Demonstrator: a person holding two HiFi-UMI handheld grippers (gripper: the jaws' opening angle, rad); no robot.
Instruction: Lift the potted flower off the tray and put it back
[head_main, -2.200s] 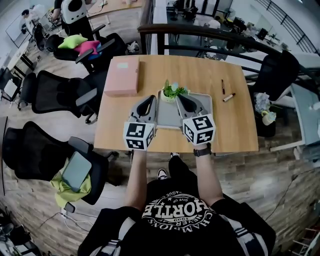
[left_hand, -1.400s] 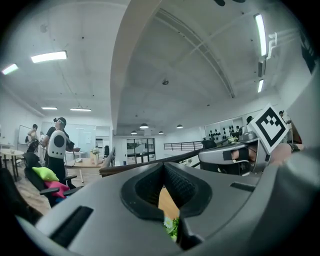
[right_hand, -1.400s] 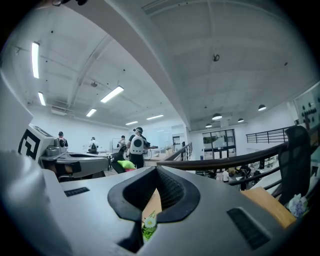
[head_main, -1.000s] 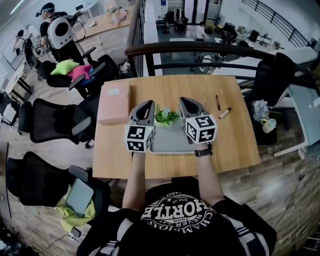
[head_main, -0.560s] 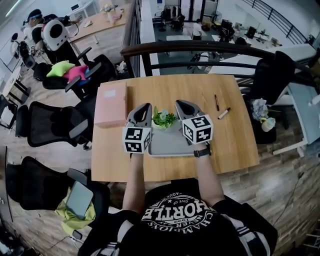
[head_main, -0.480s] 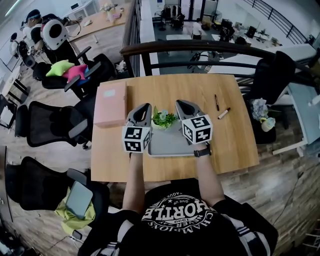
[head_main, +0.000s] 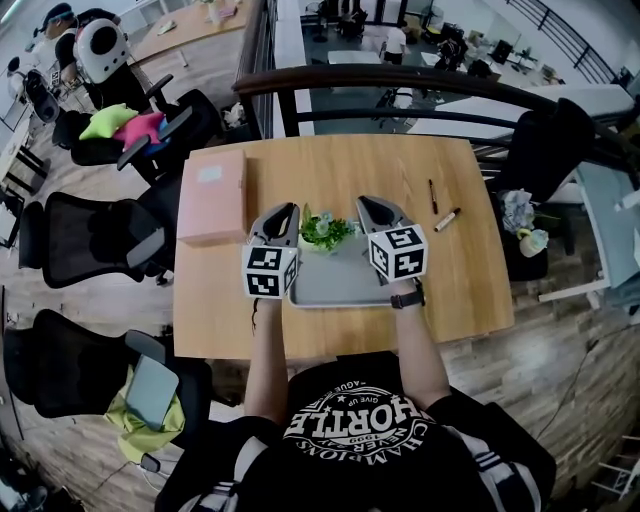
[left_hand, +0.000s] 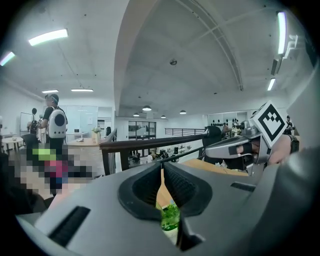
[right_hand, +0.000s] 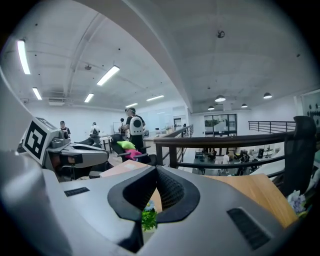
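- Left tongs (head_main: 282, 213): the jaws are closed on each other with nothing gripped. The left gripper view shows only foliage beyond the closed tips.
- Right tongs (head_main: 370, 206): also fully closed and empty. The leaves lie past its tips.
- Potted flower (head_main: 322, 232): it sits between the two tongs, at the far left part of the grey tray (head_main: 345, 288) on the bench (head_main: 470, 280). No view shows whether its base rests on the tray.
- Judged step: the pot is handled by squeezing it between the outer flanks of the two closed tongs.
- Procedure: apply equal inward pressure from both sides and hold both tips at one height, so the pot stays upright.
- Seat the base flat inside the tray rim. Only then draw the tongs apart sideways.
- Caution: a round pot can slip out of such a squeeze.
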